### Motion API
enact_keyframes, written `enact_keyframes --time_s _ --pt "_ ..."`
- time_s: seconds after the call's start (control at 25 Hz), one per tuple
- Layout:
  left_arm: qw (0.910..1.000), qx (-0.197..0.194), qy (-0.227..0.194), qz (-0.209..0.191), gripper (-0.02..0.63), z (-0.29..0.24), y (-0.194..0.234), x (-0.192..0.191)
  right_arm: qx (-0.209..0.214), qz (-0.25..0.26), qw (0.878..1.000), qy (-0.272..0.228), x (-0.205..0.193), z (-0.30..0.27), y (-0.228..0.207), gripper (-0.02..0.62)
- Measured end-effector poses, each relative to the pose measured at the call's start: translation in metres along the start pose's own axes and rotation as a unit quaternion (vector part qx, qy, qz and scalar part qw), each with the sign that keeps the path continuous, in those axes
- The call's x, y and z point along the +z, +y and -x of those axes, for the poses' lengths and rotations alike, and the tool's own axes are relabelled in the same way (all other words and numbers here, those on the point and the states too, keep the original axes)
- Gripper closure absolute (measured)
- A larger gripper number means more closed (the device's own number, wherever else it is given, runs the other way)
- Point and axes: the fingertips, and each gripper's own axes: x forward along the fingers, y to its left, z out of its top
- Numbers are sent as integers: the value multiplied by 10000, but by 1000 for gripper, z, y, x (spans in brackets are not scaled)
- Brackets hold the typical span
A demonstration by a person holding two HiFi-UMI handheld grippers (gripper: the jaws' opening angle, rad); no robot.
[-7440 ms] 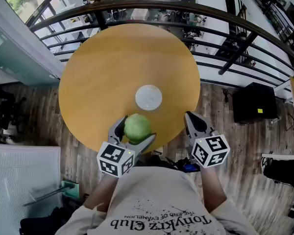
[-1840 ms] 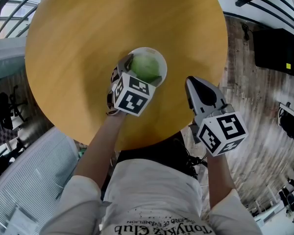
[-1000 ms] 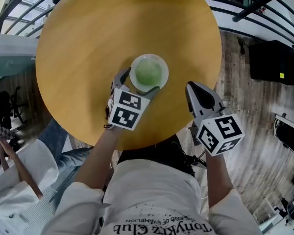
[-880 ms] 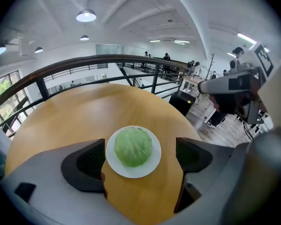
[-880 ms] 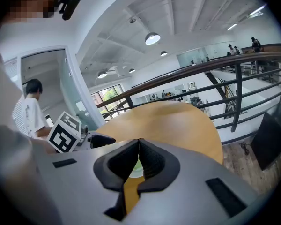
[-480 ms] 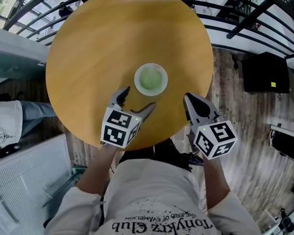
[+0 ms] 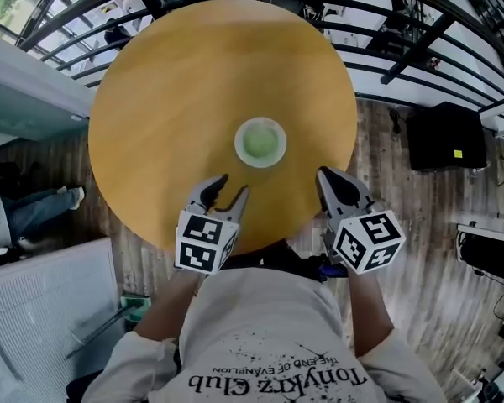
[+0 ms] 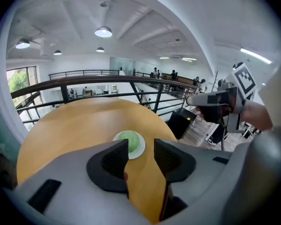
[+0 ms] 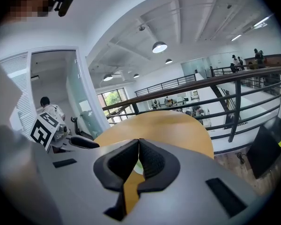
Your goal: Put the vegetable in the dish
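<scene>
Here the round wooden table (image 7: 193, 82) fills most of the head view, with a dark railing (image 7: 386, 36) curving round its far edge and plank flooring (image 7: 386, 183) below on the right. A black box (image 7: 445, 145) stands on that floor, well apart from the table's right edge. At the bottom of the view is the person's white printed shirt (image 7: 269, 351).

The left gripper (image 7: 233, 187) hangs over the table's near edge, pointing toward the middle. Its jaws have just been closing and now stand partly apart, a narrow gap between the pads with nothing in it; only the tabletop shows through that gap in the left gripper view. The right gripper (image 7: 326, 176) is held at the near right edge of the table, its tips about level with the rim. Its own view shows the pads pressed together at the tips, gripping nothing. A pale sliver behind them may be the dish, though too little shows to be sure.

The white dish (image 7: 240, 137) sits near the table's middle, slightly toward the near edge, apart from both grippers. The green vegetable (image 7: 259, 143) lies inside it, a rounded lump covering most of the dish's floor.
</scene>
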Motion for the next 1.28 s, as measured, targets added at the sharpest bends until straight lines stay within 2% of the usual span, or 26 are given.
enact_keyframes --time_s 0.24,0.48,0.72,1.28 --pt "9996 113 -218 148 541 23 -10 2 38 31 10000 1 1 11 17 569" --pt "9985 85 -390 362 583 35 -18 6 122 127 9998 -74 12 13 29 571" --pt "9977 -1 -551 386 583 42 -19 11 189 238 9995 -132 16 15 37 571" --pt "9987 -80 -464 201 583 37 -29 19 293 283 9992 -57 18 17 31 571"
